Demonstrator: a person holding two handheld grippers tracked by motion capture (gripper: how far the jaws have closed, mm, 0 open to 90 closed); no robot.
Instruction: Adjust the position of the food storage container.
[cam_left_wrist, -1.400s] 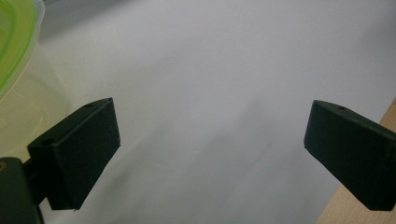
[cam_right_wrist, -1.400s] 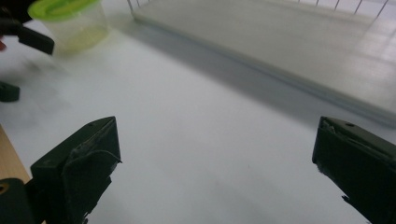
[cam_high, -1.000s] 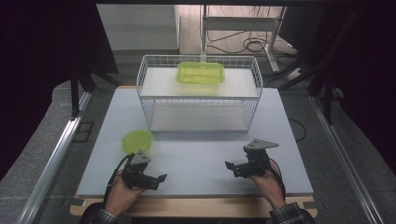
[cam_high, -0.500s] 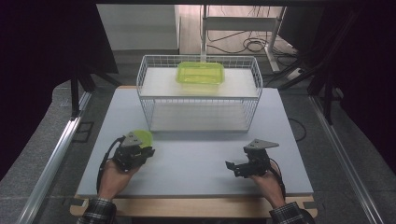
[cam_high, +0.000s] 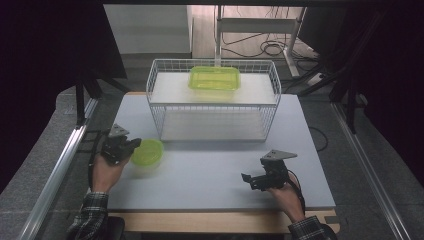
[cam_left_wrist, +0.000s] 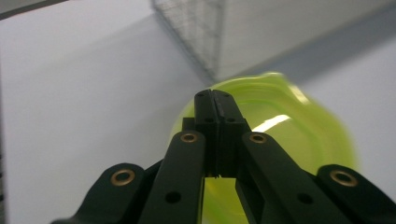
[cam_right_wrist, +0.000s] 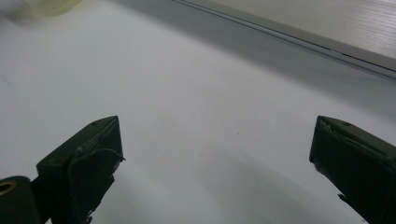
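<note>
The left gripper (cam_high: 131, 145) has slid up to the green bowl (cam_high: 147, 152), jaws pressed together at its rim; gripping it calls for opening first, I reckon. The right gripper (cam_high: 250, 180) waits spread.

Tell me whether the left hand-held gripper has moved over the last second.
Yes. The left hand-held gripper has gone up the table toward the wire basket and now sits at the left edge of the green bowl, jaws shut.

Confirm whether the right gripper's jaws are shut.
No: the right gripper has its jaws wide apart over the bare table.
</note>
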